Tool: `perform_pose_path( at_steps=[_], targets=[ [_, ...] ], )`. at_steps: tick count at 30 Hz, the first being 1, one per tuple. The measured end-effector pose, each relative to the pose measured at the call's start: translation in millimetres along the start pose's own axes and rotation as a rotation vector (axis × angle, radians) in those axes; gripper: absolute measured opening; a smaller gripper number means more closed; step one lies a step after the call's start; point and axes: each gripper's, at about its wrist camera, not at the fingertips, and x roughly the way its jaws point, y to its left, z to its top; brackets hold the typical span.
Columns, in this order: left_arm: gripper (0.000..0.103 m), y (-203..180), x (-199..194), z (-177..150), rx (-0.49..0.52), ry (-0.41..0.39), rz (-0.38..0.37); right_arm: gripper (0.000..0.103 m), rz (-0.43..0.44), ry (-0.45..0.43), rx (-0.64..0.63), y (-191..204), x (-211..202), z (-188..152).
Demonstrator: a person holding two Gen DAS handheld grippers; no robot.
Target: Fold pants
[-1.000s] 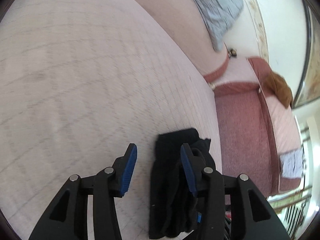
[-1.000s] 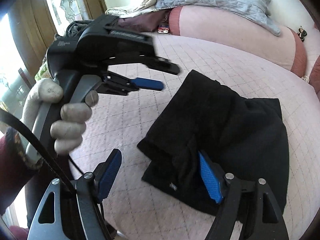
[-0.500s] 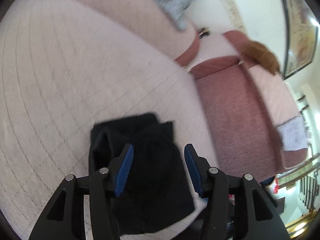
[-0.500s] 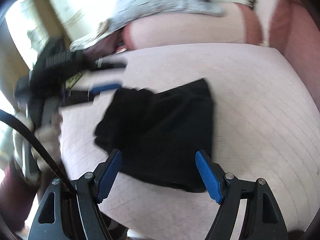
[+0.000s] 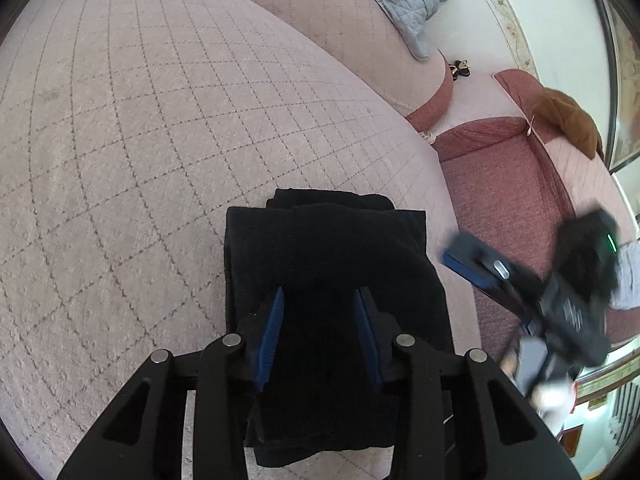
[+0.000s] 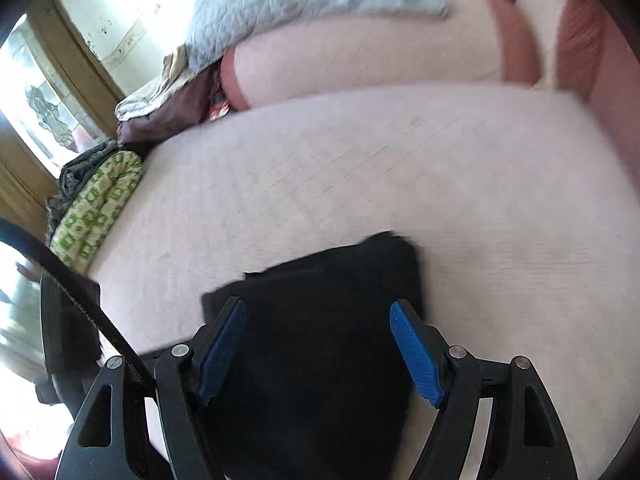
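Pants (image 5: 332,264), black and folded into a thick oblong, lie on the quilted pink cushion (image 5: 160,140), long axis running 12 to 6 in the left view. Their near end is cut off behind the left gripper (image 5: 319,336), whose jaws have just been closing, apparently gripping nothing. The right gripper (image 6: 316,352) hangs released above them, its view blurred.

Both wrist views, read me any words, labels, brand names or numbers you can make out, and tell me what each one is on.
No text can be read.
right gripper: pale print on its black body, too blurred to read.
black pants: no label or tag shows.
quilted cover: only a stitched diamond pattern, no writing.
green patterned cushion: a pattern, no letters.
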Motion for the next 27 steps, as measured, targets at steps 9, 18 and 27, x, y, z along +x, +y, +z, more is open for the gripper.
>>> perform_pose_path(
  at_steps=[9, 18, 27],
  targets=[
    [0.035, -2, 0, 0, 0.007, 0.010, 0.010, 0.075, -0.174, -0.063, 0.251, -59, 30, 37],
    [0.050, -15, -43, -22, 0.096, -0.034, 0.155, 0.079, -0.178, -0.093, 0.214, -81, -38, -41],
    [0.054, -45, -22, -57, 0.267, -0.036, 0.403, 0.080, -0.256, -0.169, 0.105, -44, -64, -139]
  ],
)
